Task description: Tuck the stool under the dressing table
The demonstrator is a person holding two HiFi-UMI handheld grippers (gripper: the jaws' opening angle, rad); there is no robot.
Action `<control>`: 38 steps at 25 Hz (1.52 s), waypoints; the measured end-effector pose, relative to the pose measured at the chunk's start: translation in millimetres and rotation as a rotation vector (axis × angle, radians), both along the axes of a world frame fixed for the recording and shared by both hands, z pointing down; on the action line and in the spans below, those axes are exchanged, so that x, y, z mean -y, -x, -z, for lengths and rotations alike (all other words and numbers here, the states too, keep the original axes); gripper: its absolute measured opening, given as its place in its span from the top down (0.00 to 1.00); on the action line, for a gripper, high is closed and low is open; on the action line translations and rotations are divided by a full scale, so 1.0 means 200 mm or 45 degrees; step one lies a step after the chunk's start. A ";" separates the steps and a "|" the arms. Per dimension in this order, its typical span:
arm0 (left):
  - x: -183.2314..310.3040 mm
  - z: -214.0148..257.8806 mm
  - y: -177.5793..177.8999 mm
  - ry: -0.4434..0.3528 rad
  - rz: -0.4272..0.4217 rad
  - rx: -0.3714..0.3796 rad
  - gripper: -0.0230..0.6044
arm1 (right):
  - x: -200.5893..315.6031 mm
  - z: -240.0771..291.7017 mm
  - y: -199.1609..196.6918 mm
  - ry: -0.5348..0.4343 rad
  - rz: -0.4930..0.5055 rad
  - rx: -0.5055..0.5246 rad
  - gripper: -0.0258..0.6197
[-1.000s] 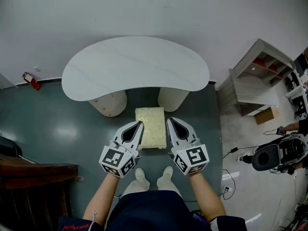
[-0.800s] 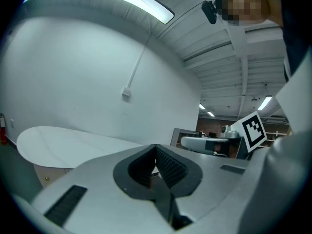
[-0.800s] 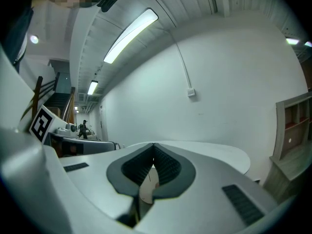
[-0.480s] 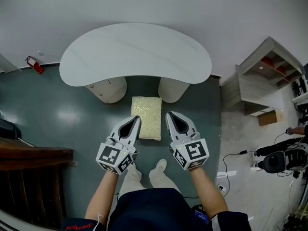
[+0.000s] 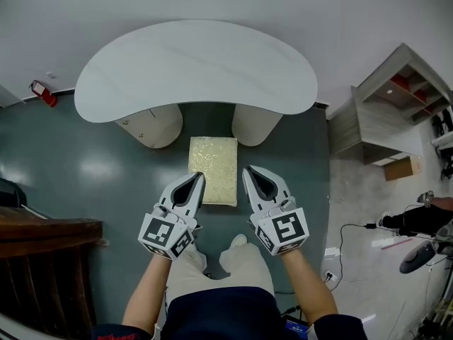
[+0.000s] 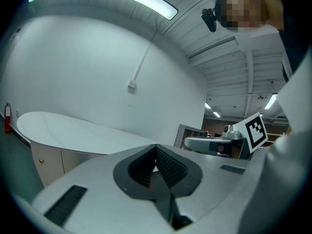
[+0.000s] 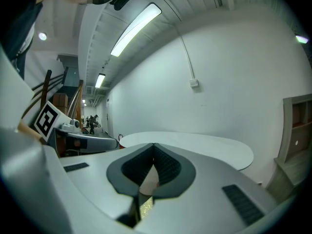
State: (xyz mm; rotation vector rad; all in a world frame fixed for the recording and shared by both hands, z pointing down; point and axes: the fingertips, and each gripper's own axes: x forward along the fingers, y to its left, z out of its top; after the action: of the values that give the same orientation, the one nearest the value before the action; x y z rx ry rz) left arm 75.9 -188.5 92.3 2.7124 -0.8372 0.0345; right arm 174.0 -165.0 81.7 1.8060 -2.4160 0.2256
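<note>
Stool [image 5: 212, 170] whole in head view only

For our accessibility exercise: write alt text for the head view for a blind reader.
Seen from above, a pale stool stands on the grey floor before the gap between the two pedestals of the white dressing table, not yet tucked under. The left gripper and right gripper, both shut, flank its near end.

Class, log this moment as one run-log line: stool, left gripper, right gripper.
stool: before dressing table, not tucked | left gripper: shut, empty, at stool's left | right gripper: shut, empty, at stool's right
</note>
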 end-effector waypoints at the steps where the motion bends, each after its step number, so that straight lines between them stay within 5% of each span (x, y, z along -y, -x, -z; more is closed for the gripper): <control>1: 0.00 -0.04 0.00 -0.006 -0.002 -0.015 0.95 | 0.00 -0.05 0.01 -0.005 0.006 -0.007 0.94; 13: 0.11 -0.63 0.10 0.002 0.023 -0.030 0.95 | 0.13 -0.65 0.03 0.005 -0.003 -0.004 0.94; 21: 0.20 -0.98 0.11 0.008 -0.054 -0.016 0.95 | 0.26 -0.98 0.04 0.000 0.022 -0.045 0.94; 38: 0.38 -1.71 0.20 -0.048 0.041 -0.022 0.95 | 0.44 -1.73 0.07 -0.072 0.040 -0.029 0.94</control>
State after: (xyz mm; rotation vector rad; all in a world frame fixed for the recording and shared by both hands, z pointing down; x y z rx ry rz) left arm 35.1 -264.8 433.8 2.7298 -0.8846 -0.0121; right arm 159.7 -252.8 428.0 1.7819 -2.4568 0.1343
